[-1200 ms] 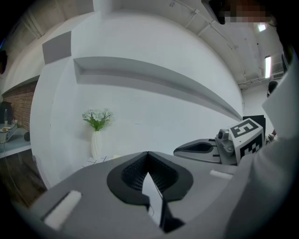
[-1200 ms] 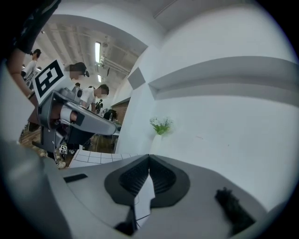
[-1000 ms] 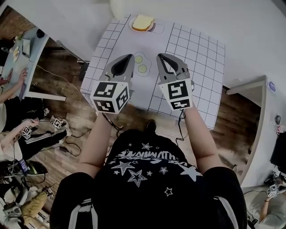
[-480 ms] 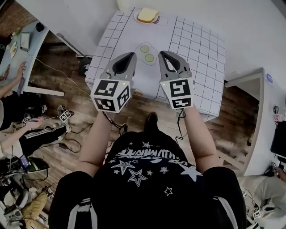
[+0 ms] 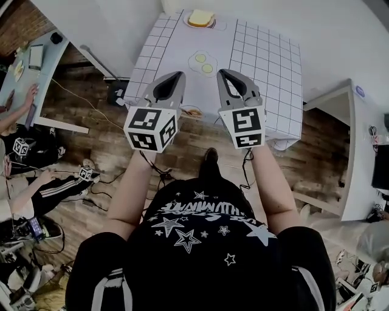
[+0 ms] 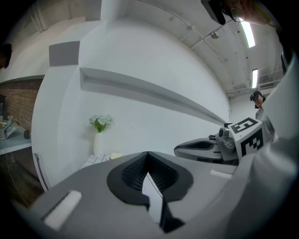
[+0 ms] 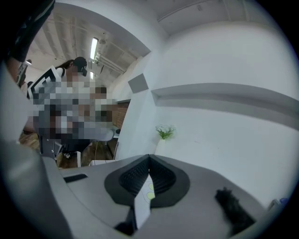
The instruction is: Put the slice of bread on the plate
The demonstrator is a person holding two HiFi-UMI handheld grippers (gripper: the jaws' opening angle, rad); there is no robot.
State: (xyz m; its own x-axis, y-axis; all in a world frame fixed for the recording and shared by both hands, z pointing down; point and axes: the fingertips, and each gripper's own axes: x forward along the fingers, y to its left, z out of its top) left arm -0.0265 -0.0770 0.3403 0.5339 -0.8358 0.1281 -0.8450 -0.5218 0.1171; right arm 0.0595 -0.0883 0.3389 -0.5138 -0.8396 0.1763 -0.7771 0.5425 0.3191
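Note:
The slice of bread [image 5: 200,17] lies on a white plate [image 5: 216,25] at the far end of the grid-patterned table [image 5: 267,67]. The left gripper view shows the bread [image 6: 116,156] as a small pale patch far off. My left gripper [image 5: 176,76] [image 6: 147,154] and right gripper [image 5: 223,74] [image 7: 149,158] are held side by side over the table's near edge, well short of the bread. Both are shut with nothing between their jaws.
A fried-egg piece [image 5: 202,62] lies mid-table between the grippers and the plate. A white vase of flowers [image 6: 99,135] stands at the table's far left. People sit at a desk [image 5: 36,61] to the left. Another white desk [image 5: 351,152] is to the right, and cables cross the wooden floor.
Both grippers and the person have drawn back from the table. The table and the bread on its plate have slid further away toward the top of the head view.

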